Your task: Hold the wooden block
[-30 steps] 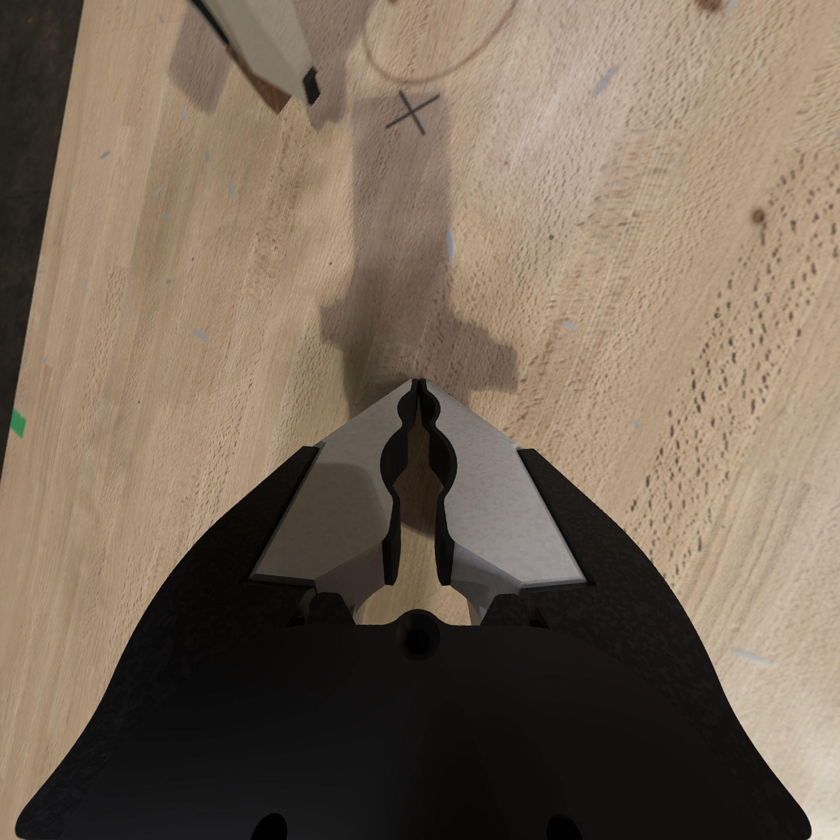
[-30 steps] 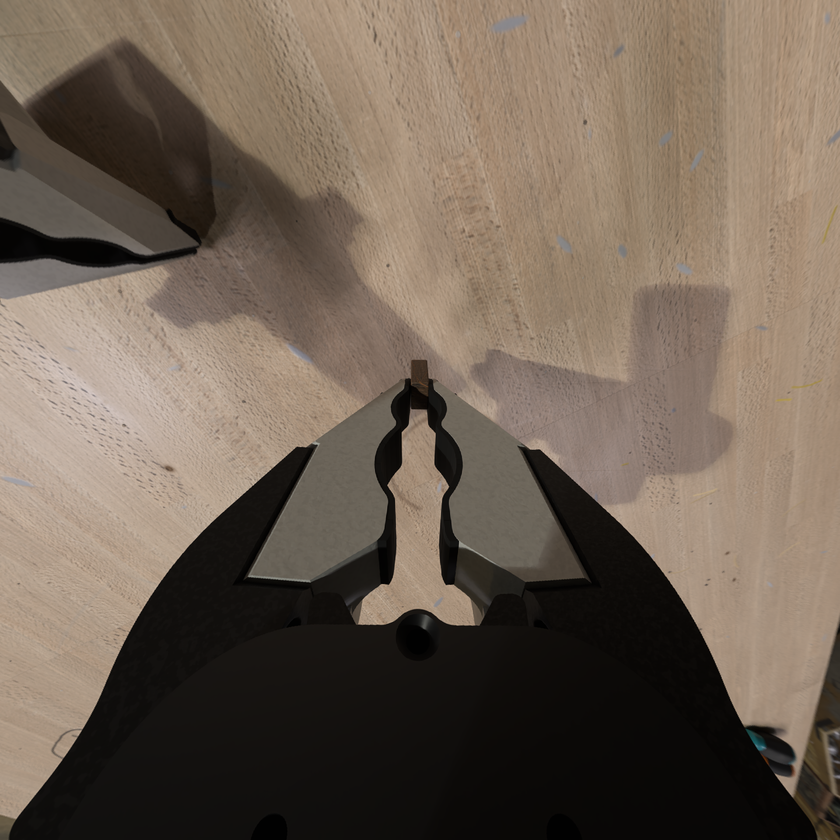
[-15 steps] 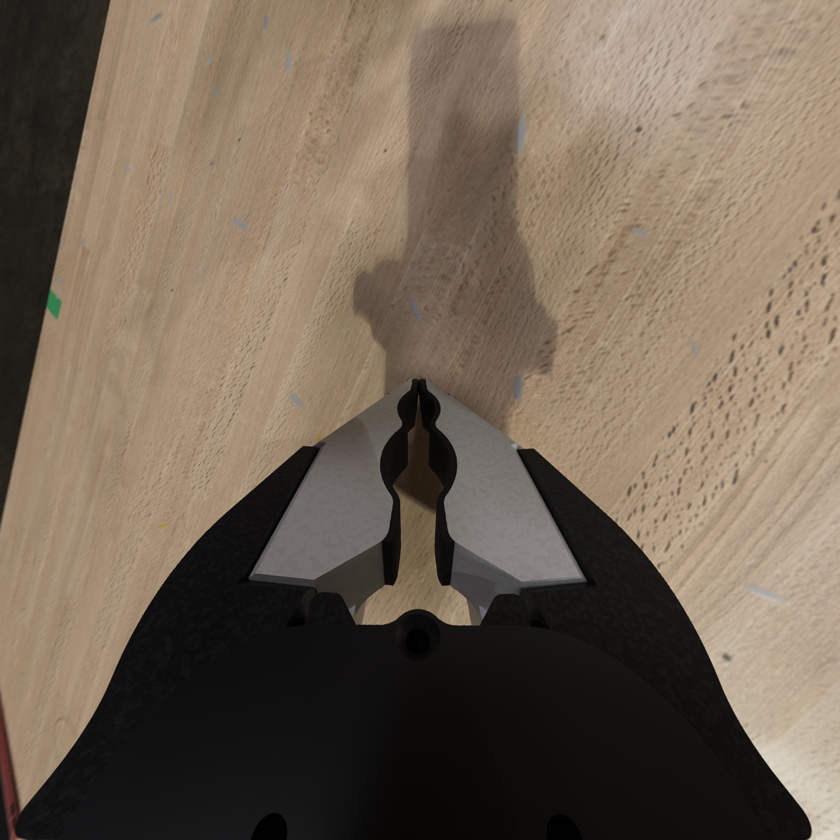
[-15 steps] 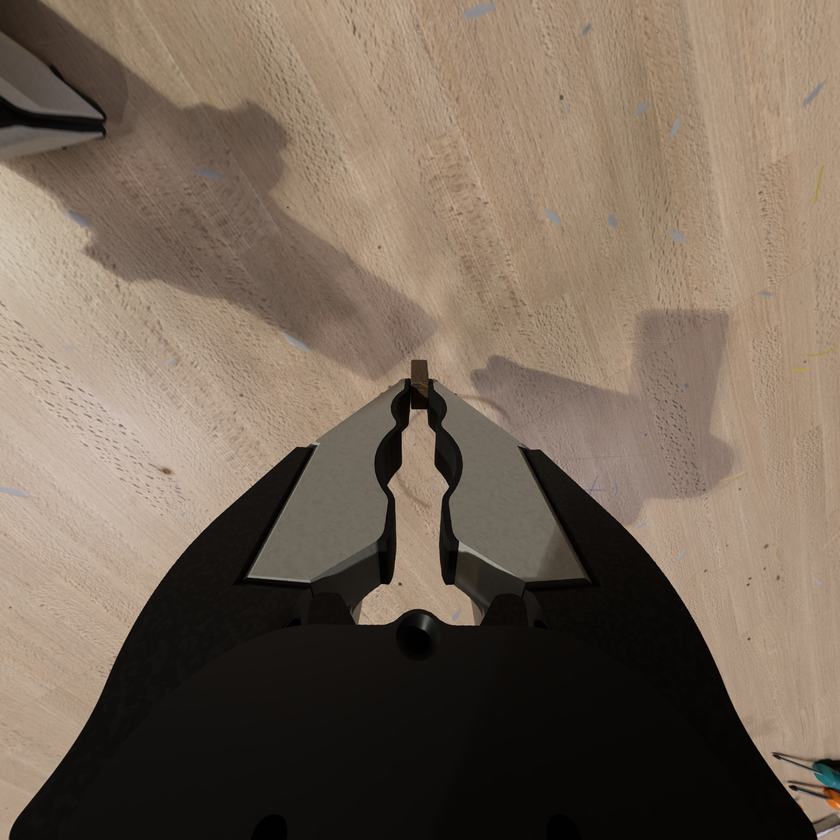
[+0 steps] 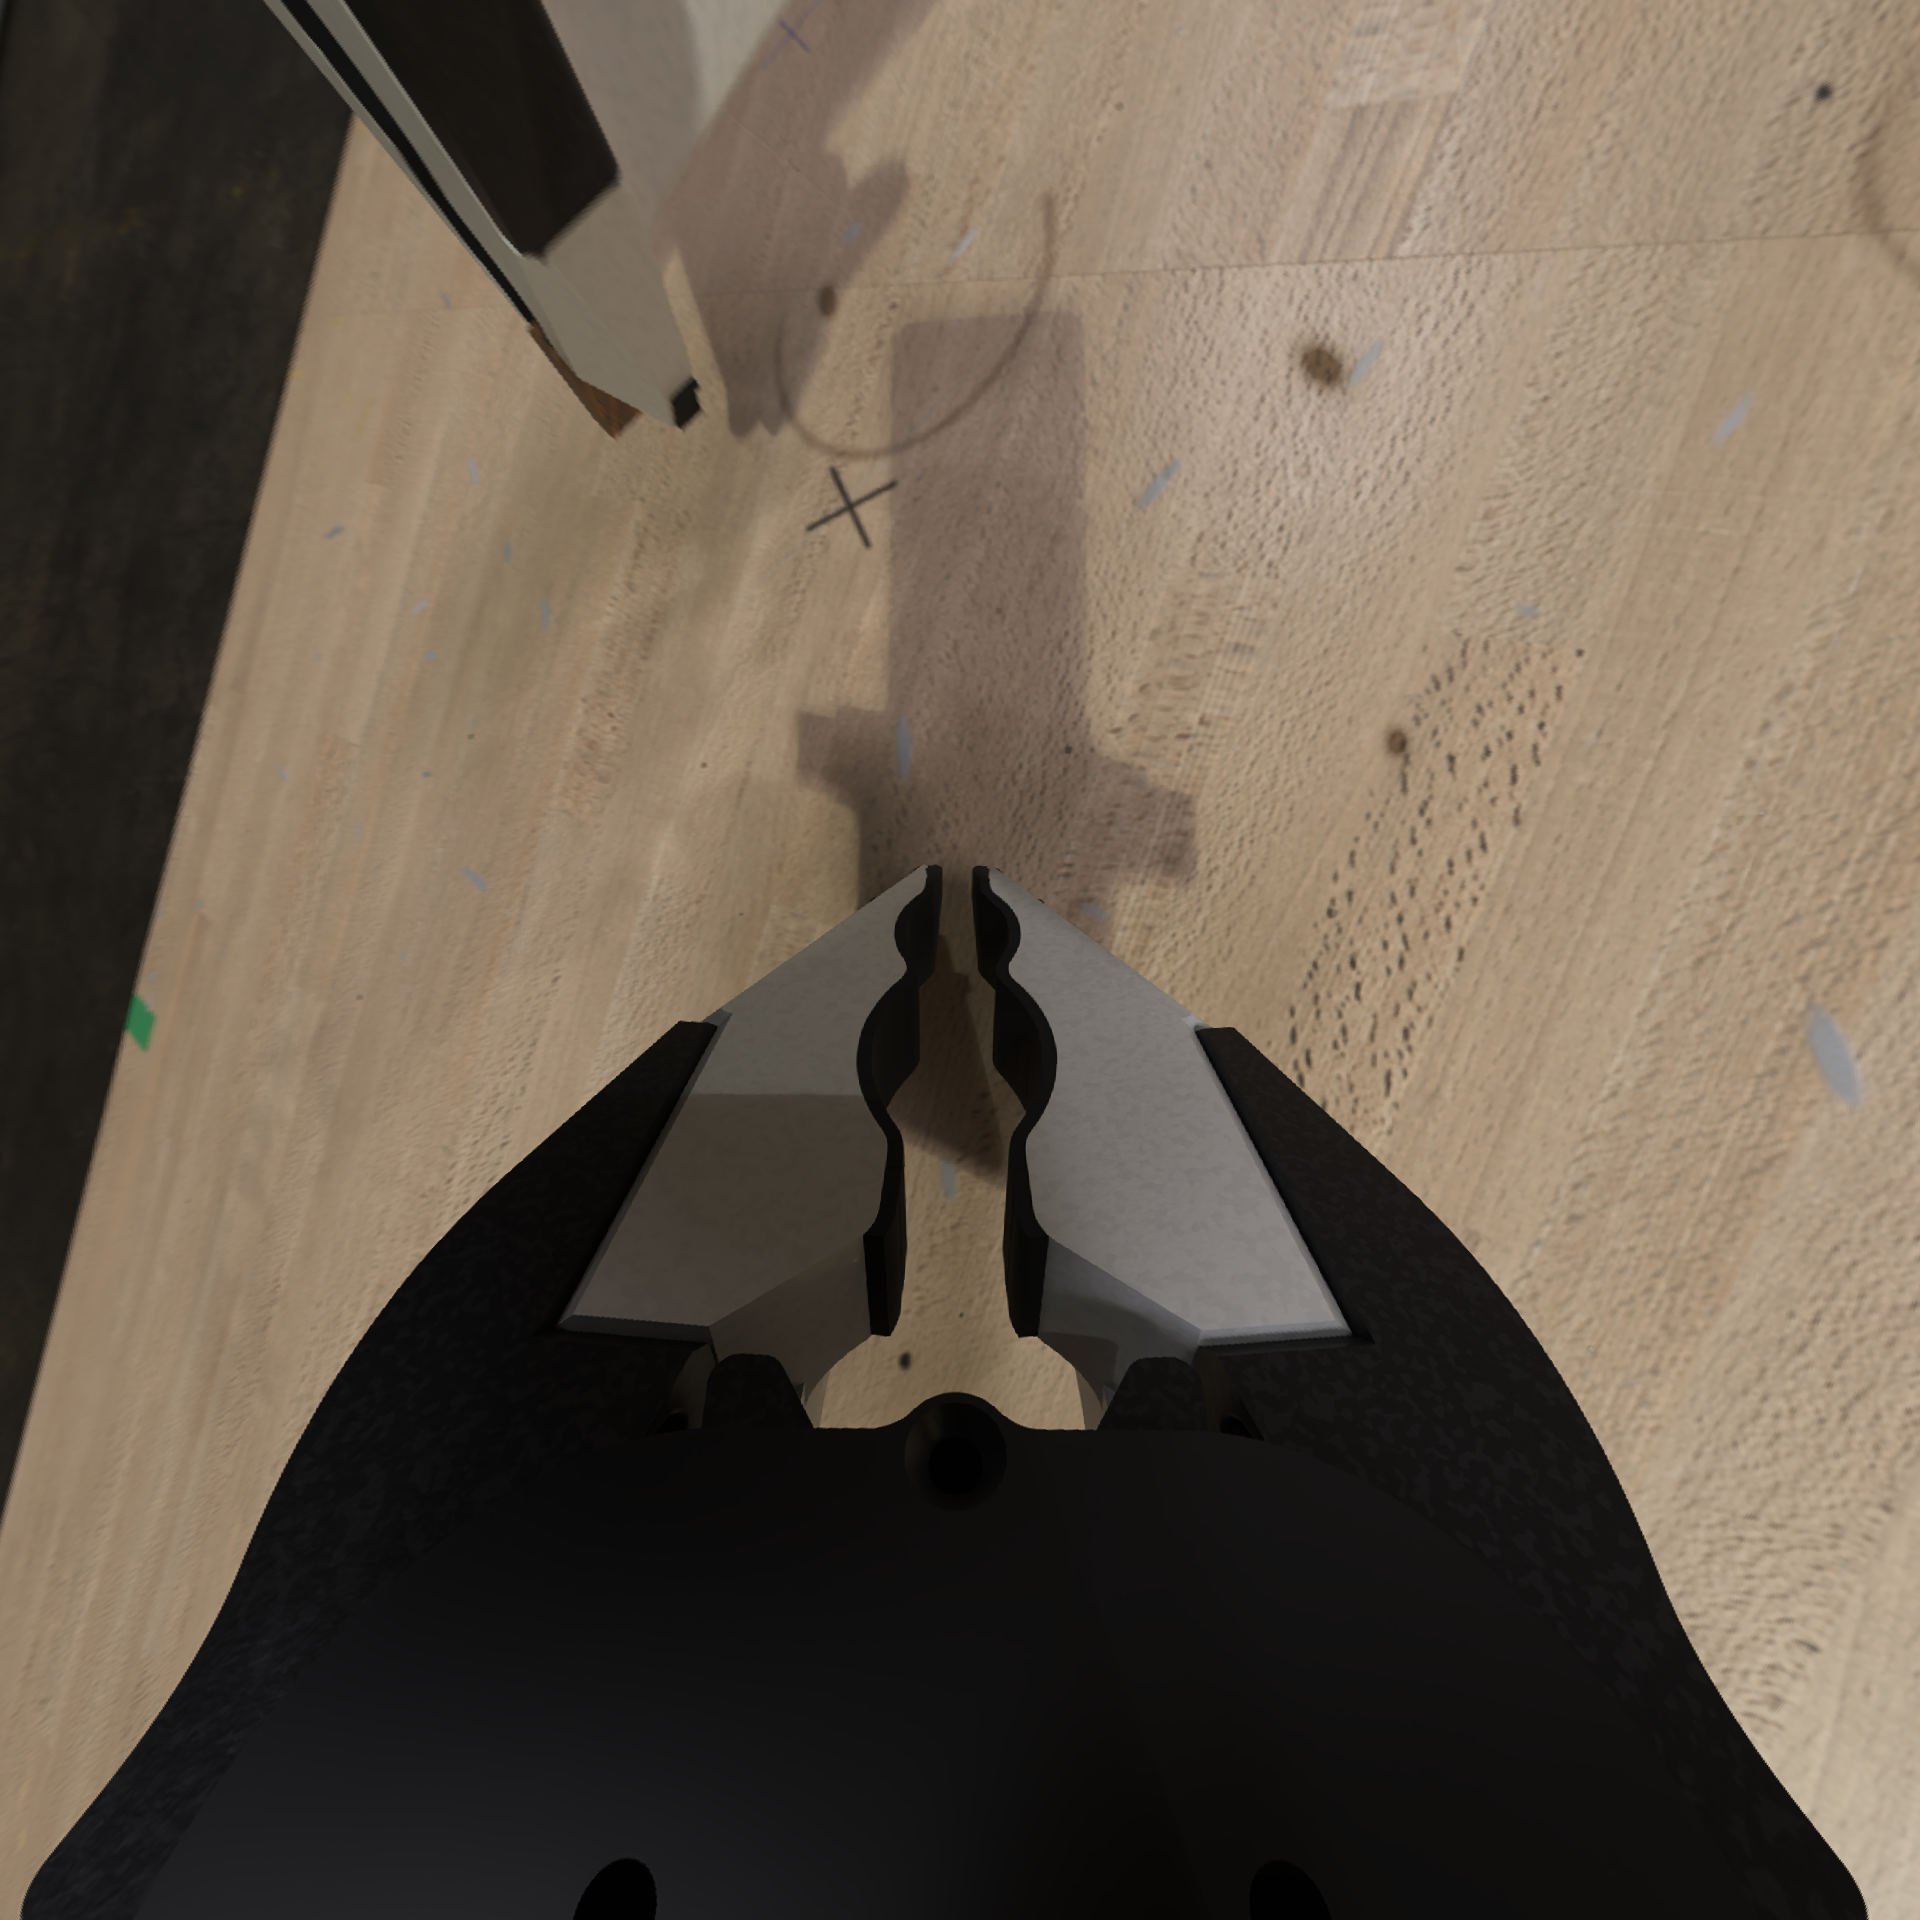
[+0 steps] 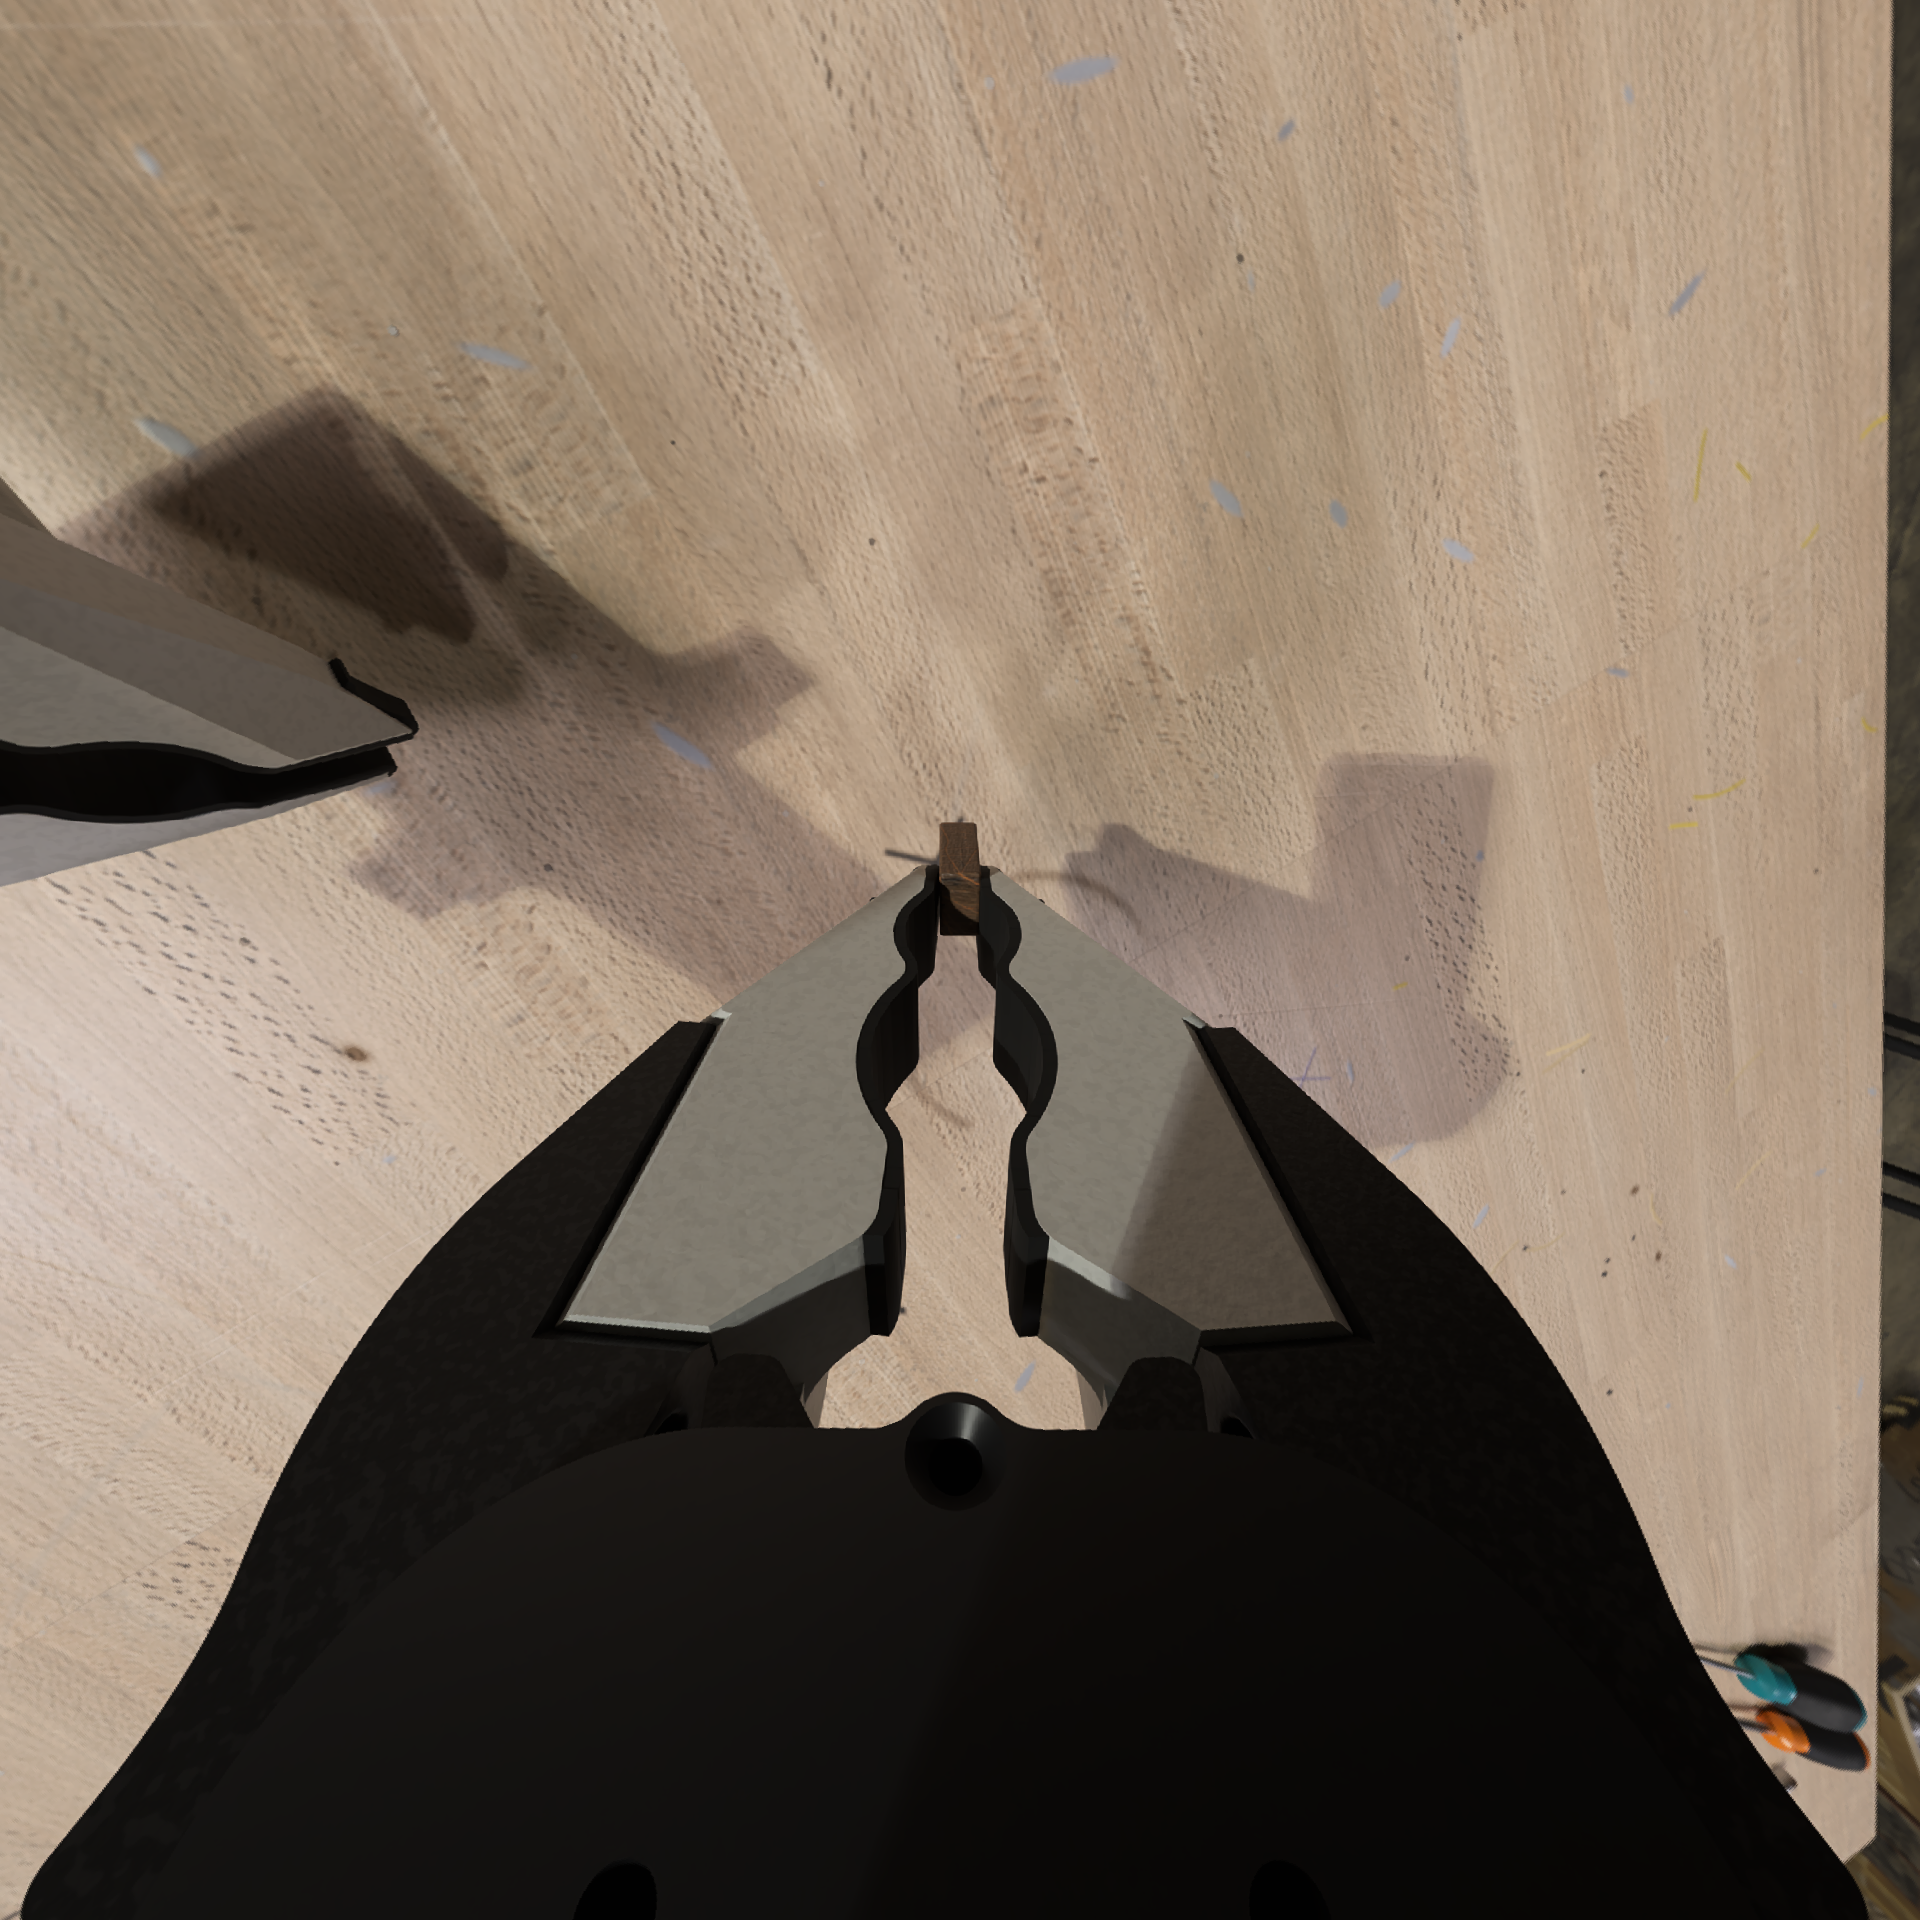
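Note:
The wooden block is a small dark brown piece pinched between the tips of my right gripper, held above the light wooden table. In the left wrist view the right gripper comes in from the upper left, with the block showing at its tip. My left gripper hovers over the table with its jaws a narrow gap apart and nothing between them. It also shows at the left edge of the right wrist view, well apart from the block.
A pencilled cross and a thin drawn circle mark the table near the right gripper. The table's left edge meets dark floor. Two screwdrivers lie by the table's right edge. A green scrap sits at the left edge.
My left gripper's jaws have parted slightly from fully closed. It has swung back so the right gripper and the cross are in its view again. The right gripper still holds the block.

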